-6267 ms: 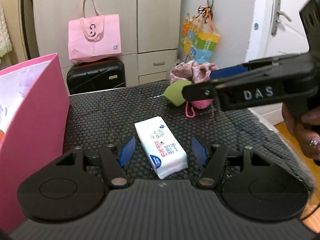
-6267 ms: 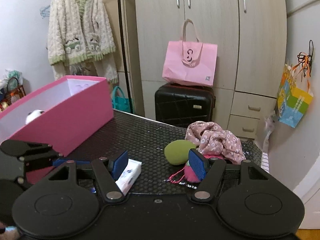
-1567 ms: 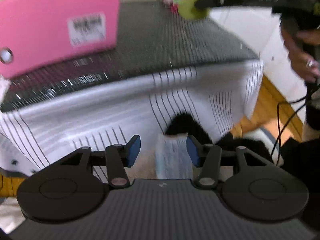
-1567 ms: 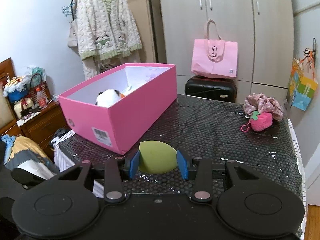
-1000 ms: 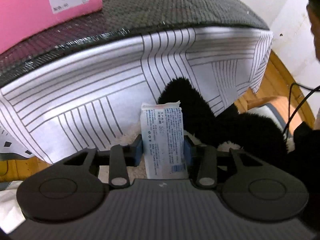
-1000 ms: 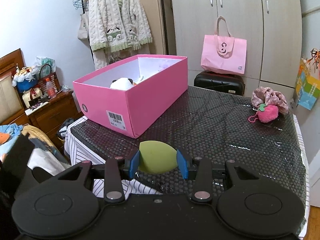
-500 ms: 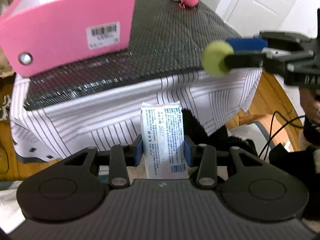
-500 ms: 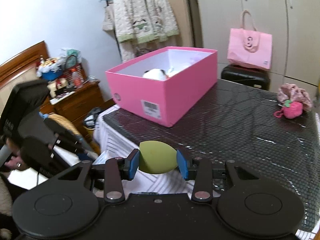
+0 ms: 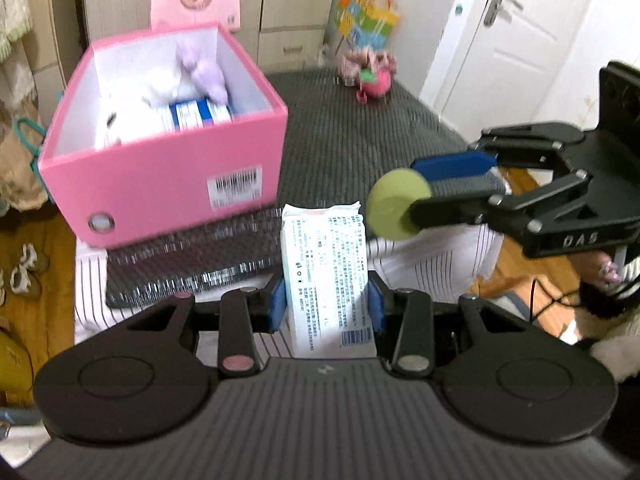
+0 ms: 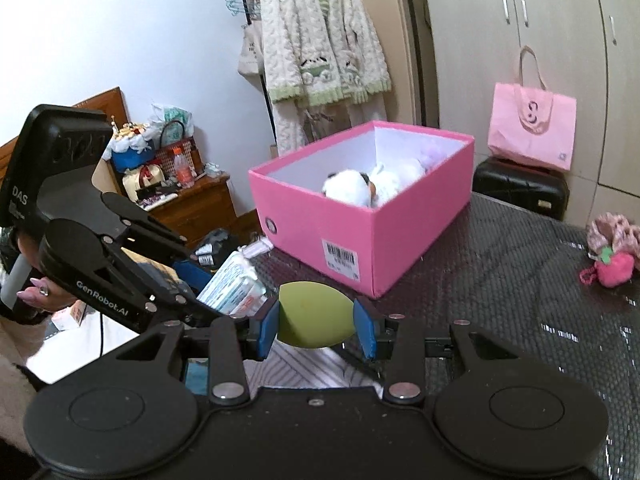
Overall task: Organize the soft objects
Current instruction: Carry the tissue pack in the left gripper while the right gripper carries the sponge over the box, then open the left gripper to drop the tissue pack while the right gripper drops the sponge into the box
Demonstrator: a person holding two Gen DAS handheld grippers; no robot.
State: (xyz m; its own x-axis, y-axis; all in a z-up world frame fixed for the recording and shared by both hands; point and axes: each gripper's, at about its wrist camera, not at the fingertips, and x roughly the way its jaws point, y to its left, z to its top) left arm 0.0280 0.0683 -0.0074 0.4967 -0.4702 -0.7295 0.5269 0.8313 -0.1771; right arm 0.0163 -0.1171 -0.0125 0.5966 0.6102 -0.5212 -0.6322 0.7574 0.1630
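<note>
Our left gripper (image 9: pixel 325 305) is pinching a tissue pack (image 9: pixel 326 276) upright between its blue pads, and in the left wrist view the pink box (image 9: pixel 160 184) sits at about 10 o'clock on the dark table mat (image 9: pixel 352 136), already holding a purple plush (image 9: pixel 202 70), a white plush and a blue-labelled pack (image 9: pixel 198 114). At 3 o'clock the right gripper (image 9: pixel 452 184) comes in from the side, clamped on a green sponge (image 9: pixel 396 204) that hangs just beside the top corner of our tissue pack; we judge the main risk is the two loads bumping if both head for the box at once, which could knock the pack askew in its narrow grip. The view is blurred, so we cannot tell whether they touch. A pink strawberry plush (image 9: pixel 376 82) waits at 1 o'clock, well apart. In the right wrist view the right gripper (image 10: pixel 316 326) squeezes the green sponge (image 10: pixel 314 320) at centre, with the left gripper (image 10: pixel 208 284) and its tissue pack (image 10: pixel 234 286) at 9 o'clock, near the sponge. The pink box (image 10: pixel 360 232) lies at 12 o'clock with a white plush (image 10: pixel 350 188) near the front wall; we think dropping onto that pile could let the sponge roll out over the rim. The strawberry plush (image 10: pixel 612 268) rests at 3 o'clock.
</note>
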